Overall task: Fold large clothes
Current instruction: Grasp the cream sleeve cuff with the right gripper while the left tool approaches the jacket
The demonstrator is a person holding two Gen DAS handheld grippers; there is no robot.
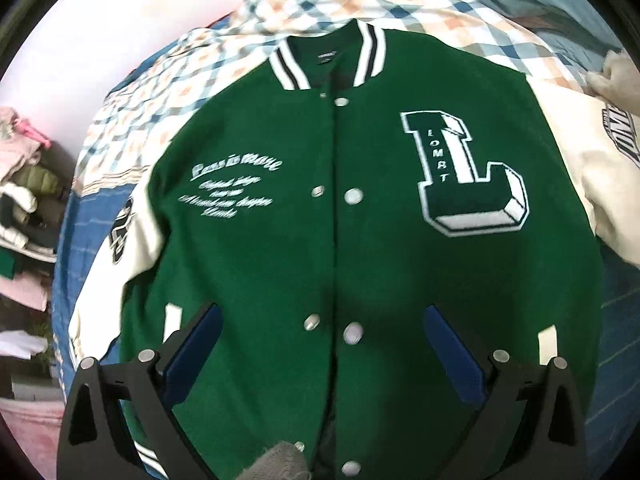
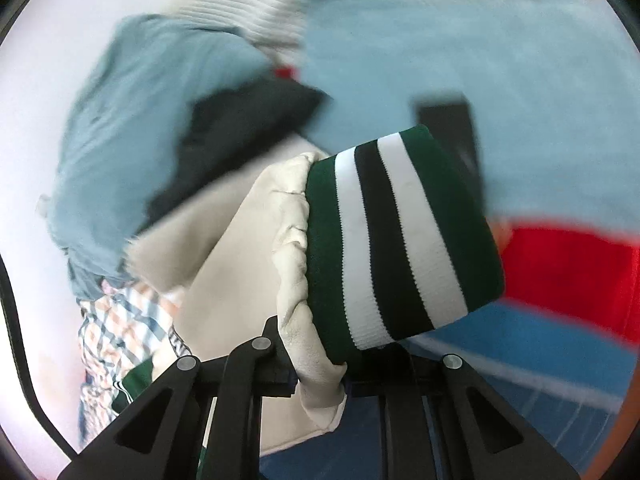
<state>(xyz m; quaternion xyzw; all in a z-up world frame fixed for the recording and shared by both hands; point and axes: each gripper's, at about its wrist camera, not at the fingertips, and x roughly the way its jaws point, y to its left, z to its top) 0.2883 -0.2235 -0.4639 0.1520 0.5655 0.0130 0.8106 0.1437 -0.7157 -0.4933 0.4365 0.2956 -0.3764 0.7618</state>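
A green varsity jacket with cream sleeves, a big "L" patch and snap buttons lies flat, front up, on a bed. My left gripper hovers open over its lower front, blue pads wide apart, holding nothing. In the right wrist view my right gripper is shut on the jacket's cream sleeve, just behind the striped green, white and black cuff, which is lifted off the bed. The fingertips are hidden by the fabric.
A plaid blanket lies beyond the collar, on a blue sheet. Folded clothes are stacked at the left. In the right wrist view, light blue fabric, a dark garment and red cloth lie behind the cuff.
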